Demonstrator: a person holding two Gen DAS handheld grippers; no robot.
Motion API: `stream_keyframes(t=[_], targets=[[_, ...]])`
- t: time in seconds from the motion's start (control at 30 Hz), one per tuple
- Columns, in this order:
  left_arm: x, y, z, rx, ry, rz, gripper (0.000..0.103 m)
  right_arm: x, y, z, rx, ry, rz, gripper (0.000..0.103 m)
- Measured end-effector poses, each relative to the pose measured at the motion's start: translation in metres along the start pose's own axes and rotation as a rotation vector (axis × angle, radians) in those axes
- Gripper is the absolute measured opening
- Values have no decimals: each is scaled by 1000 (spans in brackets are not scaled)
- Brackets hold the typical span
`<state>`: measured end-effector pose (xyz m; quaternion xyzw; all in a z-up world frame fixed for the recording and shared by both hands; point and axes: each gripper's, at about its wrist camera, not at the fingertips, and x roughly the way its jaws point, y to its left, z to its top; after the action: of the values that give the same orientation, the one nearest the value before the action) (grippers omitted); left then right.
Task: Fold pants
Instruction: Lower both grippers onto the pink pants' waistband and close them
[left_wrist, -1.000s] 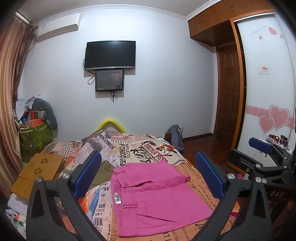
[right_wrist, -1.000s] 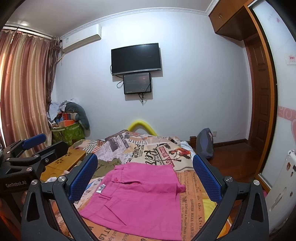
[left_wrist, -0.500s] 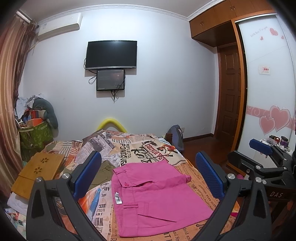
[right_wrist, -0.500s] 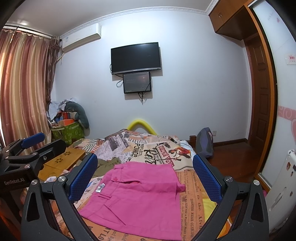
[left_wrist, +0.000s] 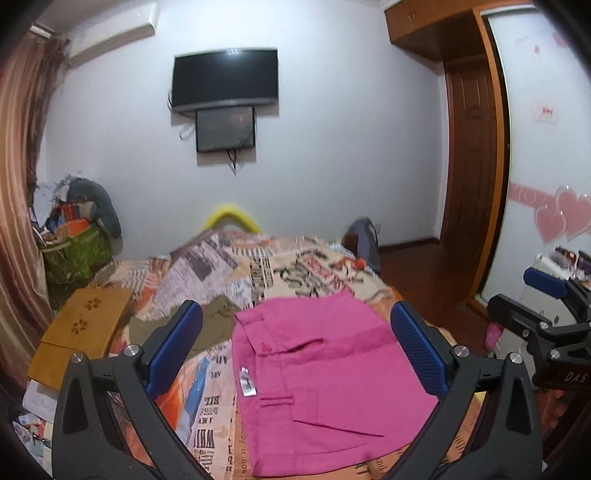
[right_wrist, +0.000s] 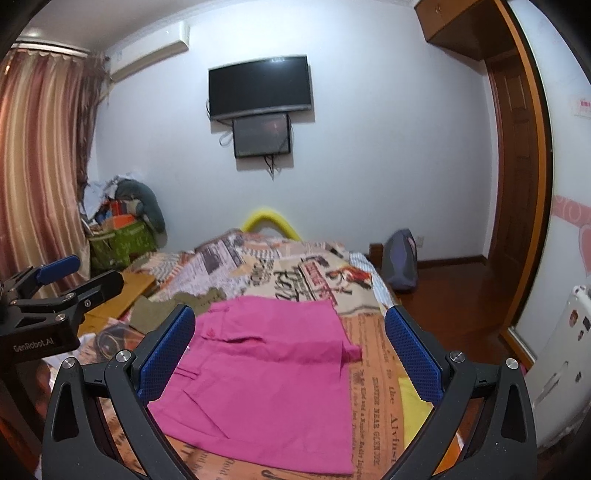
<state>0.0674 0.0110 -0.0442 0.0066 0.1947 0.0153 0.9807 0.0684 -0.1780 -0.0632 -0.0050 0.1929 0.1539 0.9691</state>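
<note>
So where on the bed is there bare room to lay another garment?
Bare bedspread beyond the pink pants, toward the yellow headboard, plus a strip along the pants' right edge. The left side is crowded: olive garment and wooden tray.

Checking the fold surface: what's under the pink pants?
The pink pants lie flat on the newspaper-print bedspread, which shows along their edges. An olive garment lies beside their top-left corner. Whatever sits directly beneath the folded fabric is covered.
</note>
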Motion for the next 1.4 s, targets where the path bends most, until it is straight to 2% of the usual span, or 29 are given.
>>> stream_keyframes(t=[0.27, 0.37, 0.53, 0.67, 0.87, 0.9, 0.93, 1.0, 1.03, 1.13, 1.2, 1.33, 1.4], targets=[[75, 22, -26, -34, 175, 11, 103, 61, -24, -26, -7, 154, -57, 102], [108, 33, -40, -46, 275, 0, 103, 76, -29, -33, -25, 206, -66, 102], [156, 53, -61, -92, 418, -15, 103, 110, -44, -46, -24, 290, -41, 102], [188, 66, -74, -96, 474, 18, 103, 134, -53, -57, -27, 343, -25, 102], [223, 71, -84, -74, 566, -40, 103, 165, -66, -71, -3, 434, 35, 97], [227, 71, -85, -65, 573, -50, 99, 173, -70, -73, 4, 456, 50, 89], [233, 70, -85, -58, 582, -59, 89, 178, -71, -75, 10, 469, 61, 82], [243, 69, -88, -42, 617, -95, 75, 187, -74, -78, 24, 501, 87, 77], [247, 70, -89, -42, 630, -110, 70, 190, -76, -80, 34, 513, 100, 72], [254, 70, -94, -46, 650, -142, 61, 199, -82, -85, 66, 546, 130, 61], [257, 70, -96, -37, 656, -144, 57, 203, -86, -88, 81, 559, 145, 58], [263, 73, -104, -47, 679, -164, 51, 208, -87, -92, 79, 579, 170, 47], [266, 75, -108, -62, 687, -174, 51, 214, -86, -94, 74, 596, 179, 46]])
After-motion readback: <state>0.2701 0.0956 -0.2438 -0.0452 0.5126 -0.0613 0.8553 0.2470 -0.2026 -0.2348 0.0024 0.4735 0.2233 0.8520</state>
